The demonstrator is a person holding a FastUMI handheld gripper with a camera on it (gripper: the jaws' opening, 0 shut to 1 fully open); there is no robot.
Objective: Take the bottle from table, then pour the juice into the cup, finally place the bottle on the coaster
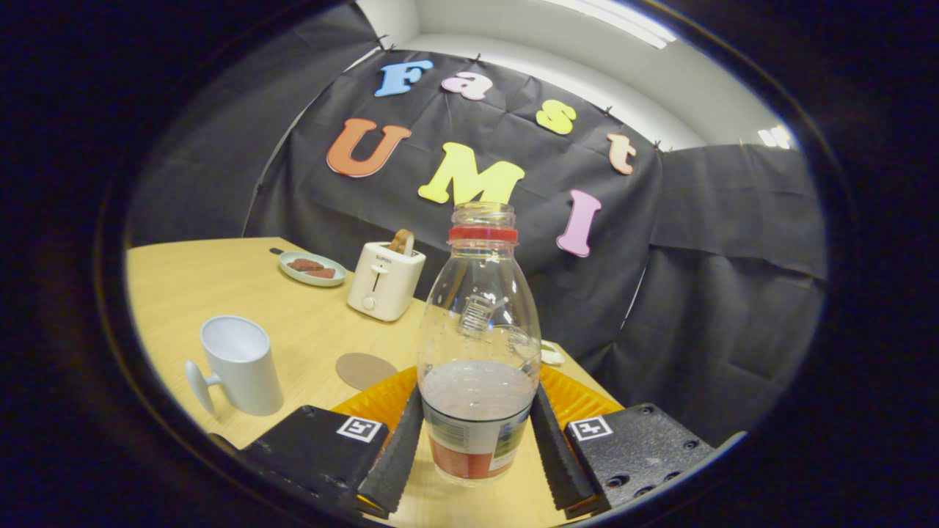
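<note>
Bottle is seen upright between the two fingers of the gripper, uncapped, with a little juice low in it. The fingers are set close against its lower sides, at the label; whether both are pressing on it cannot be told, nor whether its base is resting on the table or lifted. The first step, taking the bottle, is judged to be in hand or just finished. The cup stands to the left of the fingers, open and upright, with its handle turned toward the camera. The coaster lies flat between cup and bottle, bare. For the next move a firm hold is called for; the bottle must then be carried left over the cup and tipped so that its mouth is brought above the rim.
</note>
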